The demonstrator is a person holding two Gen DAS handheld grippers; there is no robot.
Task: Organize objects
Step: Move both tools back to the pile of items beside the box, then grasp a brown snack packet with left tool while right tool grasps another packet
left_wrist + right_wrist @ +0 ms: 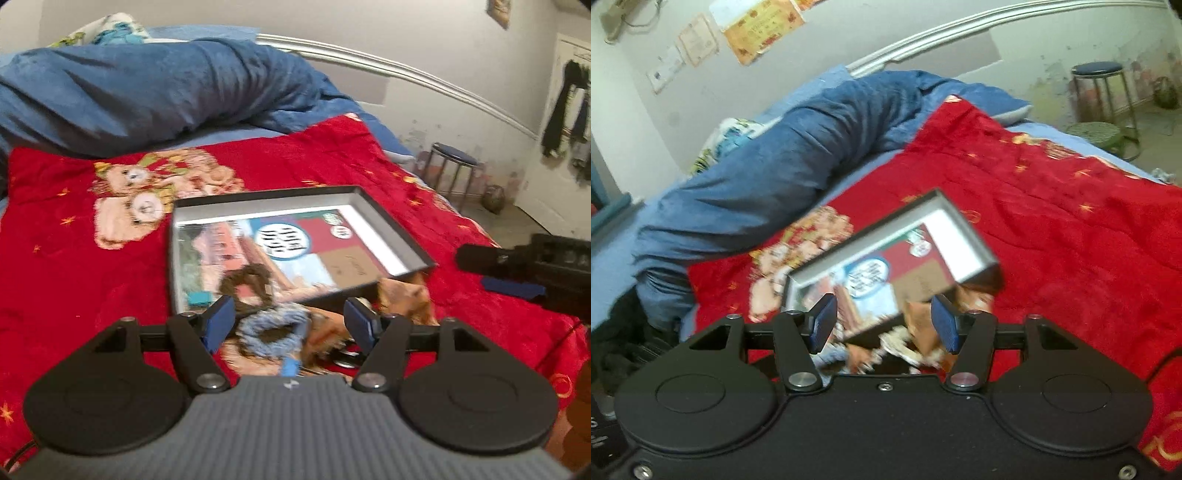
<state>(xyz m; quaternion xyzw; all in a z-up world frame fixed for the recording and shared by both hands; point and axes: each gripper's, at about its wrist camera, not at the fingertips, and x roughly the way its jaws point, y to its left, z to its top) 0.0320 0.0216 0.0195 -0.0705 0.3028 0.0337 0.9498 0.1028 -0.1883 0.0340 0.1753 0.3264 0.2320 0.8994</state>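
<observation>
Centre frame in the left wrist view, your shallow grey box (384,225) sits flat on the red blanket (110,280), with a printed card lying in its bottom. A dark brown scrunchie (245,284) rests on the box's near edge, partly inside. Just below it, between your left gripper (291,321) fingers but untouched, lies a light blue scrunchie (273,328), outside the box. To its right, a blurred heap of orange-brown fluffy items (402,299) sits against the box's near corner; too smeared to name.

Left gripper: released, nothing between the pads. Right gripper (884,323): also released and empty, showing at the right edge of the left view, well apart from the box.

Judgement: loose items still need to go into the box. Pick the light blue scrunchie next since it's lined up. Come down steeply, pinch one side of the ring, not the hollow middle. It's soft and will squash, so close fully. Lift clear of the box wall before you carry it over, or you may drag the box across the blanket. Keep the right gripper out of the way.
</observation>
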